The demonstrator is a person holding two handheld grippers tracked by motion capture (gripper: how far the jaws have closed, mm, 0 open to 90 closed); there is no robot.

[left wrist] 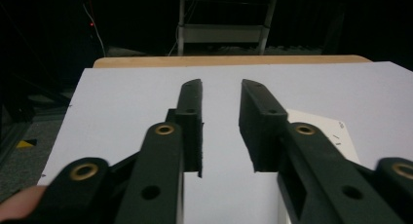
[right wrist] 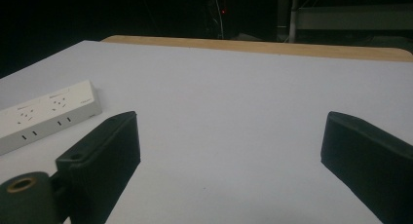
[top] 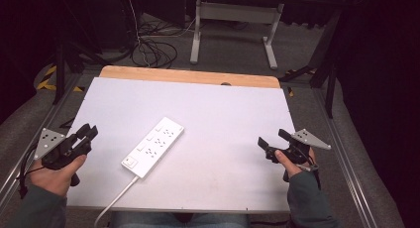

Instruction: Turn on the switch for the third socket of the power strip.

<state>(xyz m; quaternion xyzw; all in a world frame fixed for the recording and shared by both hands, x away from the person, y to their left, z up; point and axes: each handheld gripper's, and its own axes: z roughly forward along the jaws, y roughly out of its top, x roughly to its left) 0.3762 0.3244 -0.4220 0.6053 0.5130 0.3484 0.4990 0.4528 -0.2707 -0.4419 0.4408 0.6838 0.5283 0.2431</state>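
Note:
A white power strip [top: 153, 147] lies slantwise left of the middle of the white tabletop [top: 228, 114], its switch at the near end and its white cord [top: 116, 196] running off the front edge. My left gripper [top: 89, 132] hovers at the table's left edge, left of the strip; in the left gripper view [left wrist: 220, 85] its jaws stand a narrow gap apart with nothing between them. My right gripper [top: 272, 137] is near the right edge, jaws spread wide and empty [right wrist: 229, 121]. The strip also shows at the left of the right gripper view [right wrist: 48, 114].
A wooden strip [top: 188, 75] borders the table's far edge. Beyond it, on the grey floor, stand a white desk frame [top: 233, 25] and a tangle of cables [top: 153, 49]. Metal rails run along both sides of the table.

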